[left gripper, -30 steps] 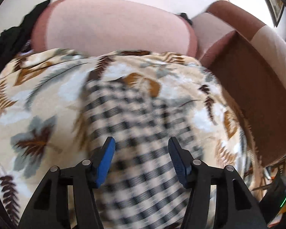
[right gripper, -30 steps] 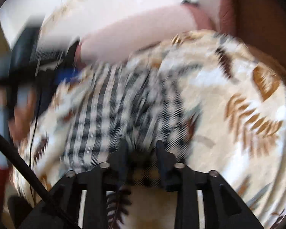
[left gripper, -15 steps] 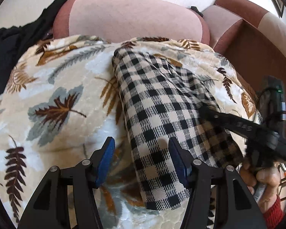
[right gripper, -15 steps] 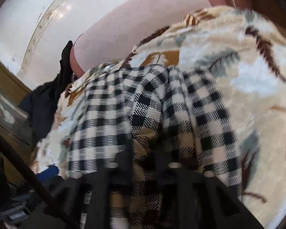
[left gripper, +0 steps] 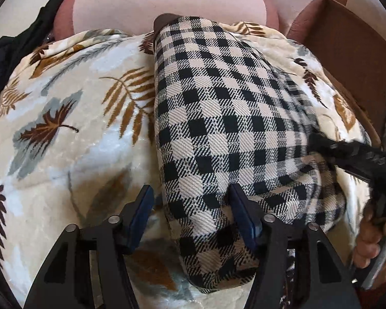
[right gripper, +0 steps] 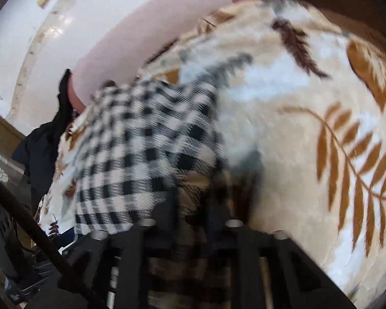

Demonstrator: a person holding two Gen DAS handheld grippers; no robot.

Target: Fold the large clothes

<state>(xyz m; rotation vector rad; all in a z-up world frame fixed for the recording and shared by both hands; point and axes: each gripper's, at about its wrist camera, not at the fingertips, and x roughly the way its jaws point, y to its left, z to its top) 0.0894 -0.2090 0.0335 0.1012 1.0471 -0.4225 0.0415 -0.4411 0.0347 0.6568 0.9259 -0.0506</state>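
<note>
Garment, checked: black-and-cream plaid cloth (left gripper: 218, 118), woven, folded into a long narrow band running from the upper centre of the left wrist view down to its lower centre. It lies on a cream blanket (left gripper: 72, 128) printed with brown and grey leaves, spread over a pink sofa (left gripper: 167, 2). The top end reaches the sofa backrest; a brown lining shows at that end.

Left gripper (left gripper: 190, 211): blue pads, jaws opening, straddling the lower left edge of the cloth without pressing it.

Right gripper (right gripper: 193, 206): black, blurred in its own view, jaws opening with plaid fabric between them; whether the pads touch it I cannot tell. It enters the left wrist view at right, held by a hand (left gripper: 373, 239).

Dark clothing (left gripper: 18, 41) lies at upper left.
</note>
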